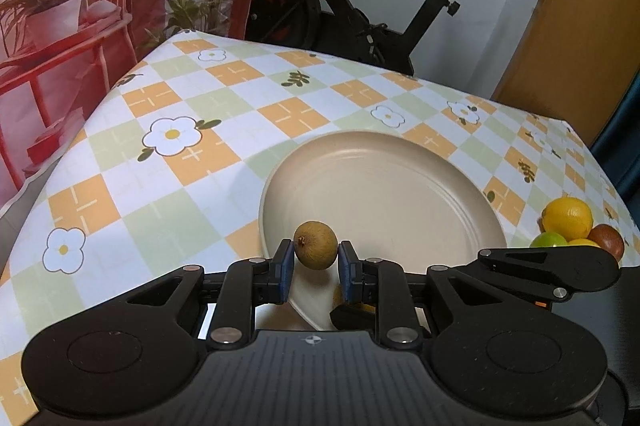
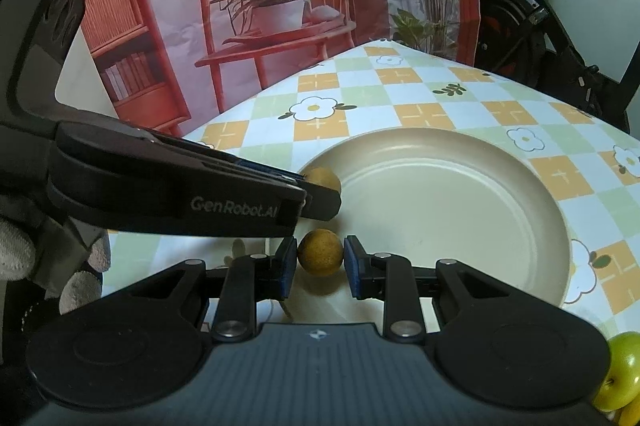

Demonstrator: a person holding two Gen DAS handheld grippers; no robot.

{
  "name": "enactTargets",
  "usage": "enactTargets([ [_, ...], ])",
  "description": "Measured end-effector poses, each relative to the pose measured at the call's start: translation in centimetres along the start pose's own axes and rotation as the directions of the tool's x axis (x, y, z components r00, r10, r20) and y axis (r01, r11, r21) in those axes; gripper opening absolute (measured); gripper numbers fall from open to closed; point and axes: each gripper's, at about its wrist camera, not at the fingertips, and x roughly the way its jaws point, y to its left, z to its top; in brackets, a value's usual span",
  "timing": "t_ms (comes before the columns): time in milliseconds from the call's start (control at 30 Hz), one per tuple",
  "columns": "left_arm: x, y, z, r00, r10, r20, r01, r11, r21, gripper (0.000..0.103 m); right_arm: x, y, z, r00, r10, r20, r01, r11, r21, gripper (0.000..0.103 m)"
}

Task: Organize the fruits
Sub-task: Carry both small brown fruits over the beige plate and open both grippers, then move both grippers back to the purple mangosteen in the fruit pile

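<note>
A beige plate (image 1: 400, 193) (image 2: 440, 193) lies on the checked tablecloth. My left gripper (image 1: 315, 260) is shut on a small round brownish-yellow fruit (image 1: 315, 250) held over the plate's near-left rim. My right gripper (image 2: 320, 262) is shut on a second, similar fruit (image 2: 320, 252) at the plate's near edge. The right wrist view shows the left gripper (image 2: 320, 199) from the side, its fruit (image 2: 325, 177) peeking above the fingers. In the left wrist view the right gripper's black housing (image 1: 560, 266) crosses low on the right, its fingertips mostly hidden.
A lemon (image 1: 567, 218), a green fruit (image 1: 548, 240) and a reddish-brown fruit (image 1: 606, 241) sit in a cluster right of the plate. A green apple (image 2: 620, 370) shows at the bottom right. An exercise bike (image 1: 360, 5) and a printed backdrop (image 2: 260, 5) stand behind the table.
</note>
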Motion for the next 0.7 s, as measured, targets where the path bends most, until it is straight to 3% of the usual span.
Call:
enactTargets([
  [200, -0.2, -0.2, -0.1, 1.0, 0.012, -0.016, -0.012, 1.0, -0.009, 0.025, 0.2, 0.0, -0.1, 1.0, 0.003, -0.008, -0.003, 1.0, -0.004, 0.029],
  [333, -1.2, -0.1, 0.0, 1.0, 0.021, -0.005, -0.021, 0.999, -0.042, 0.03, -0.2, 0.0, -0.1, 1.0, -0.004, -0.003, 0.004, 1.0, -0.009, 0.038],
  [433, -2.3, -0.6, 0.1, 0.999, 0.031, 0.021, -0.03, 0.998, -0.053, 0.036, -1.5, 0.3, -0.4, 0.999, -0.025, 0.027, 0.026, 0.999, -0.023, 0.043],
  [700, -4.7, -4.4, 0.2, 0.992, 0.06, 0.112, -0.054, 0.997, -0.054, 0.036, -7.2, -0.9, -2.3, 0.988, -0.086, 0.132, 0.082, 0.996, 0.031, 0.043],
])
